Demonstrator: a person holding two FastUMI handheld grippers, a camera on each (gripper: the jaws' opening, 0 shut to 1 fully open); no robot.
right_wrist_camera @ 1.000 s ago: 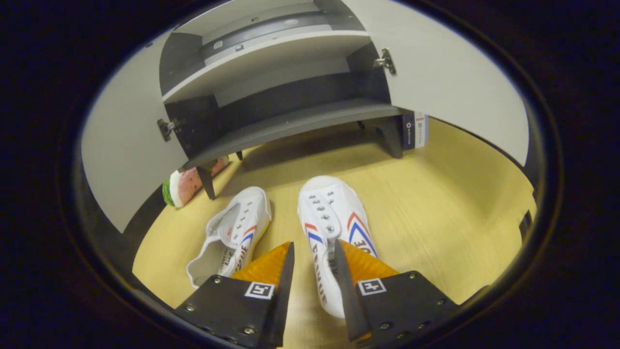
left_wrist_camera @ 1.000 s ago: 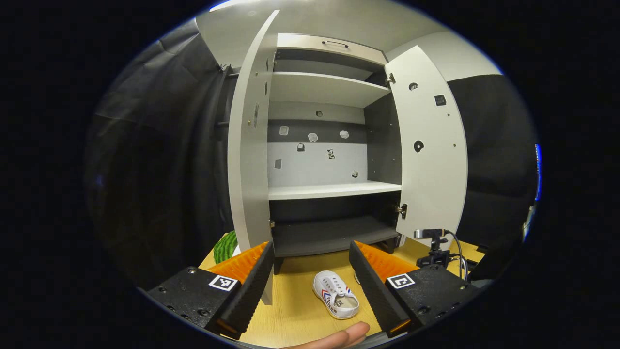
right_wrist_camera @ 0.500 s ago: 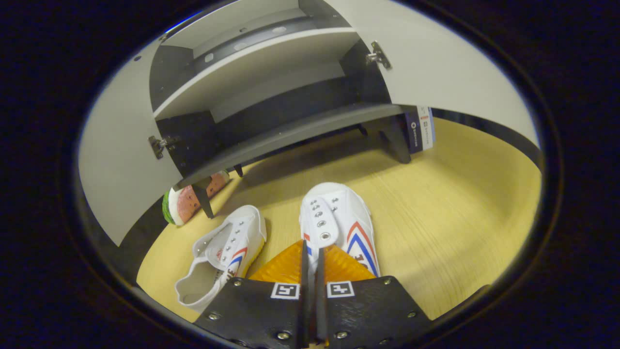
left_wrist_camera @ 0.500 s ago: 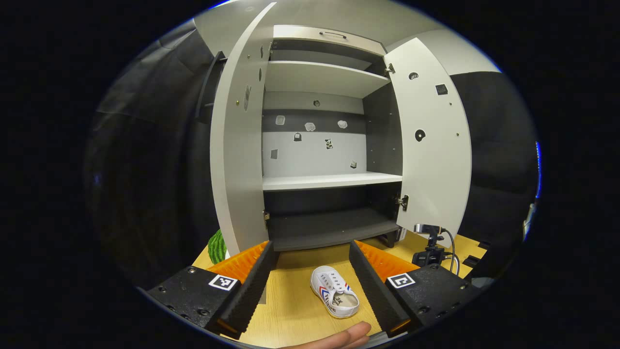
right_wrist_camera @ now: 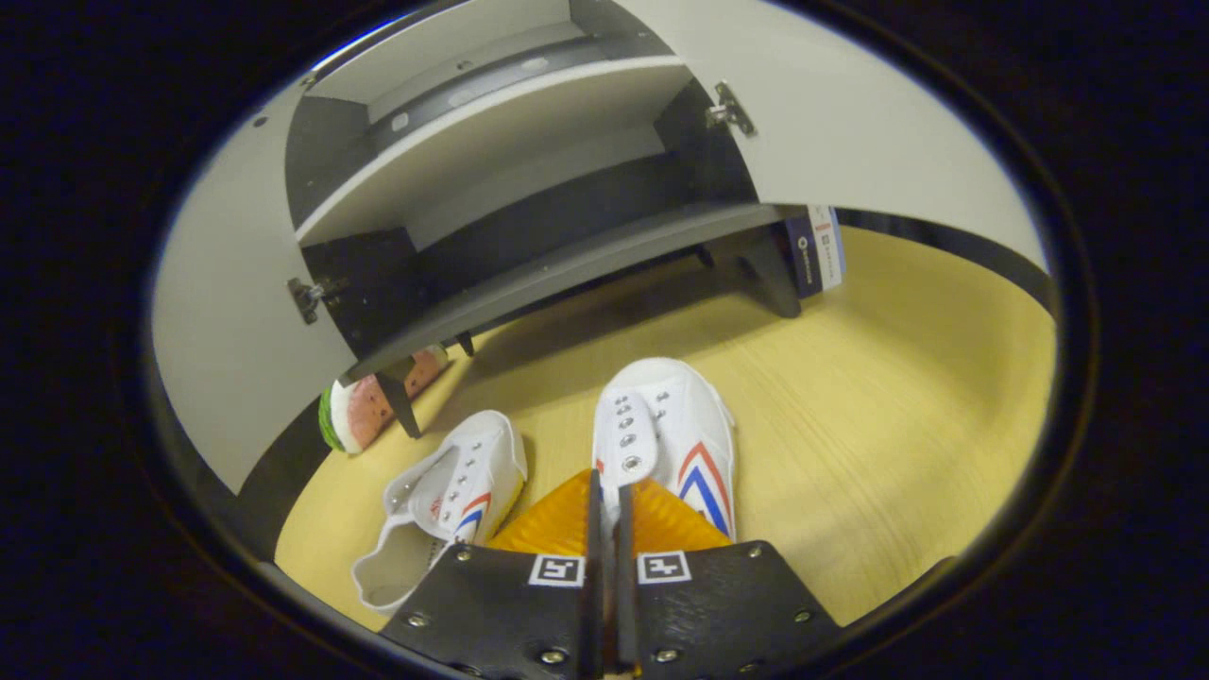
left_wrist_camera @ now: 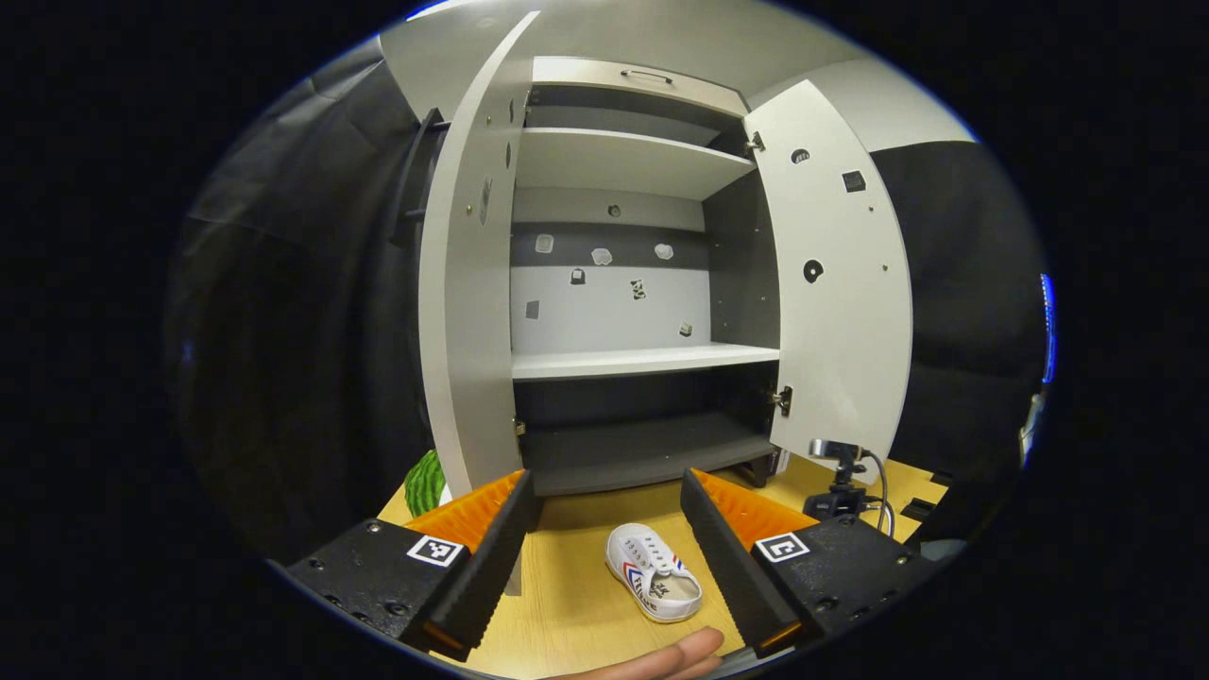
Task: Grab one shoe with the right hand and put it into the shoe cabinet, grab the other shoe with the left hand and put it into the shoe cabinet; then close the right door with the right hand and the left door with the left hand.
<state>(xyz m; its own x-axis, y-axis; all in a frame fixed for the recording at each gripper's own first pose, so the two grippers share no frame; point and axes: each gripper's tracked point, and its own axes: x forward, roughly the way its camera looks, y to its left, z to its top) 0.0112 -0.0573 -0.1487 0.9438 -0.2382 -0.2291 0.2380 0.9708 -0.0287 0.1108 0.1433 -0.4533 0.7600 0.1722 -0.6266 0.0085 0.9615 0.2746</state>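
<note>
Left gripper view: the left hand-held gripper [left_wrist_camera: 604, 529] hangs spread wide before the shoe cabinet [left_wrist_camera: 652, 283]. Both doors stand open and the dark bottom shelf [left_wrist_camera: 642, 451] is bare. One white shoe [left_wrist_camera: 654, 585] lies on the worktop [left_wrist_camera: 567, 604] between the fingers.

Right gripper view: the right hand-held gripper [right_wrist_camera: 607, 529] is pinching the right shoe [right_wrist_camera: 666, 434], white with red and blue stripes; the other shoe [right_wrist_camera: 444, 505] lies just beside it.

Two shoes [right_wrist_camera: 451, 491] [right_wrist_camera: 666, 434] lie side by side on the floor [right_wrist_camera: 878, 416] before the open shoe cabinet [right_wrist_camera: 529, 189].
</note>
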